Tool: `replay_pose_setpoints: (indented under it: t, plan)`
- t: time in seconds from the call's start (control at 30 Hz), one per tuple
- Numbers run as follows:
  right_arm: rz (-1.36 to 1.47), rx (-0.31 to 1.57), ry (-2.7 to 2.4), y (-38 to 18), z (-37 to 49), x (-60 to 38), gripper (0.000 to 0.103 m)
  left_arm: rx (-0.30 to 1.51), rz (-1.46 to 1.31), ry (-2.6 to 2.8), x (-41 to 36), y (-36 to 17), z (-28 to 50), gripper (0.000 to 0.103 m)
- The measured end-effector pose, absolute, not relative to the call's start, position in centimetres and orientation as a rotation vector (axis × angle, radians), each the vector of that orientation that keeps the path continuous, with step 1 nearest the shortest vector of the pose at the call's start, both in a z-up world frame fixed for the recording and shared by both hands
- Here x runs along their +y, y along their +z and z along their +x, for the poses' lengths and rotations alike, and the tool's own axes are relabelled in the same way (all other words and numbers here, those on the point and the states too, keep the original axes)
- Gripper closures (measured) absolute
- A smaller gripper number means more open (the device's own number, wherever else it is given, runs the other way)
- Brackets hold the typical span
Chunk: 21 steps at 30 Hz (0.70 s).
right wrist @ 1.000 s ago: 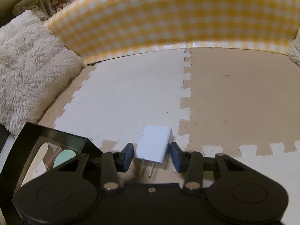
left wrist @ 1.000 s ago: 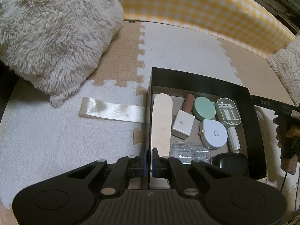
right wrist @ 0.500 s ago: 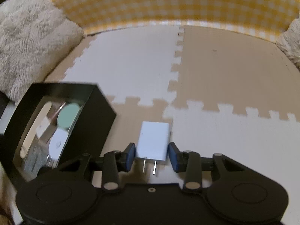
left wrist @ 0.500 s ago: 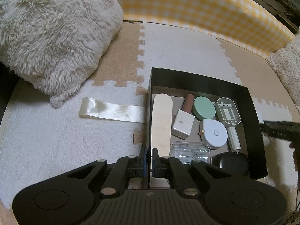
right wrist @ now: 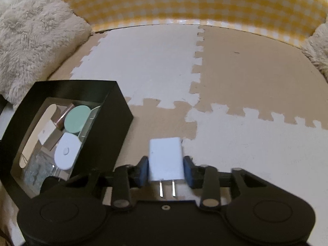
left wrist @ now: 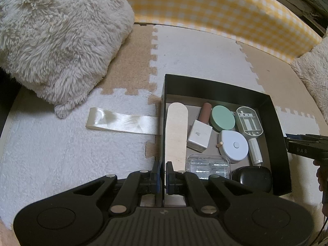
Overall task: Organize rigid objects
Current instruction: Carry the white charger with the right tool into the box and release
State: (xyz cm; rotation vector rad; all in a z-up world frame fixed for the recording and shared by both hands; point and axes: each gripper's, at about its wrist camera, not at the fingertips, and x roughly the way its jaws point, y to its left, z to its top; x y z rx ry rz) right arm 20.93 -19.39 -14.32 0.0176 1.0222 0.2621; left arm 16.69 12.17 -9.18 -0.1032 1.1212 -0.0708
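Right wrist view, lower centre: the right gripper (right wrist: pixel 166 171) has the white plug adapter (right wrist: pixel 165 160) between its blue pads (right wrist: pixel 143 171), prongs pointing back toward the camera. Its jaws are closing, and the pads meet the adapter's two flat sides. The foam mat (right wrist: pixel 256 147) lies beneath. The black box (right wrist: pixel 106 123) stands at lower left of this frame, well apart from the adapter.

Left wrist view, lower centre: the left gripper (left wrist: pixel 162 174) is pressed together on the box's near left wall, pinching the rim and steadying the box. Inside lie a wooden paddle (left wrist: pixel 176 131), a white block (left wrist: pixel 199 136), a brown tube (left wrist: pixel 206 112), a green disc (left wrist: pixel 223 118), a pale round case (left wrist: pixel 232 145), a clear plastic case (left wrist: pixel 208 166), a dark case (left wrist: pixel 253 177) and a skeletal handled tool (left wrist: pixel 249 123). A ribbon strip (left wrist: pixel 123 122) rests on the mat at centre left.

The step in hand is judged to be carrying the adapter to the box. To do it well, keep the grip square on the flat sides so the smooth body does not pivot. Clear the tall right wall before descending. Free floor looks scarce; the gap along the far wall, upper left of the contents, seems best. Keep the left grip firm so the box does not slide.
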Motion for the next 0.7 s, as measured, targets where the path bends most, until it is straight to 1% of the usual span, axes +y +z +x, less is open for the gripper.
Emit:
replay_pose_setpoints:
  t: [0.13, 0.47, 0.57, 0.7]
  plan:
    - [0.041, 1.004, 0.253, -13.7, 20.9, -19.8, 0.067, 1.121, -0.102, -0.071, 12.2, -9.2, 16.7, 0.099]
    - [0.147, 0.807, 0.383, -7.2, 20.0, -18.3, 0.067, 1.121, -0.099, -0.07, 12.1, -9.2, 16.7, 0.099]
    - [0.14, 0.798, 0.467, -6.4, 19.5, -16.2, 0.067, 1.121, -0.099, -0.07, 12.1, -9.2, 16.7, 0.099]
    - [0.114, 0.84, 0.541, -7.1, 19.2, -13.3, 0.067, 1.121, -0.099, -0.07, 12.1, -9.2, 16.7, 0.099]
